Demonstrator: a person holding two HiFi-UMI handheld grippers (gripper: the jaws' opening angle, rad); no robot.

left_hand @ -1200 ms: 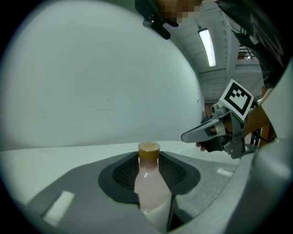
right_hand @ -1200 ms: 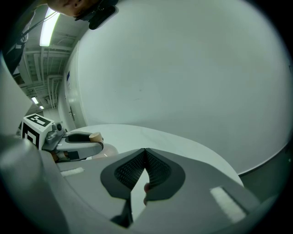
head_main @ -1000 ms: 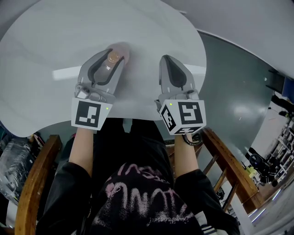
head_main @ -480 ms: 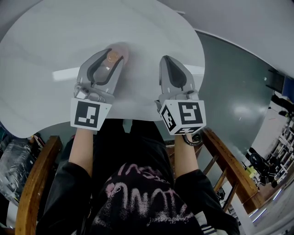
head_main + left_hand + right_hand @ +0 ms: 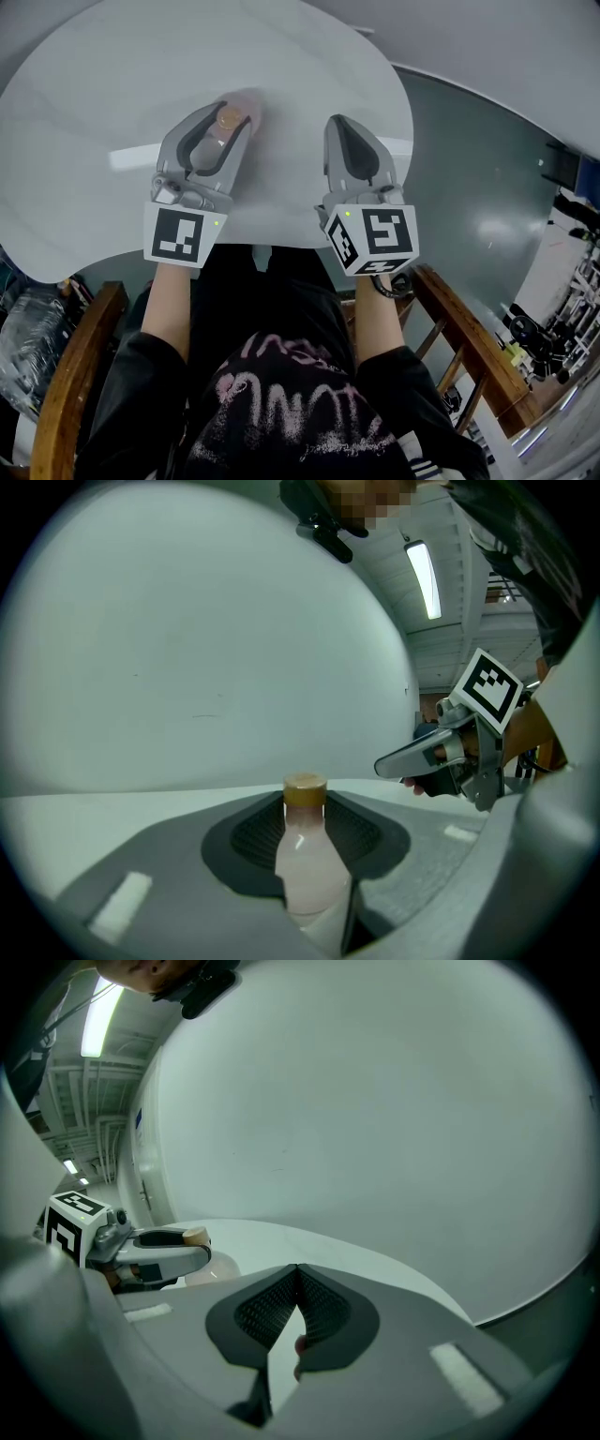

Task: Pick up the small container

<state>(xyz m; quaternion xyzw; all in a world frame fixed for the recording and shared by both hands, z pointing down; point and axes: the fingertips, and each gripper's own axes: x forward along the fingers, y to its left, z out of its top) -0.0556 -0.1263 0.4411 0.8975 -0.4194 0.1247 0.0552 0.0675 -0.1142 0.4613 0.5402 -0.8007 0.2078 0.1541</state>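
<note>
One small container [image 5: 305,855], tan cap, gripped upright in left tongs [image 5: 229,112]. Right tongs [image 5: 296,1271] closed together, empty. One white surface [image 5: 94,84].

White rounded worktop [image 5: 84,103]; dark glossy floor [image 5: 469,187] beyond; wooden chair arms [image 5: 467,345] either side; ceiling strip light [image 5: 424,578] lit.

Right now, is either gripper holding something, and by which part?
The left gripper is shut on the small pale-pink bottle with a tan cap, gripping its body below the cap. The right gripper is shut and empty.
</note>
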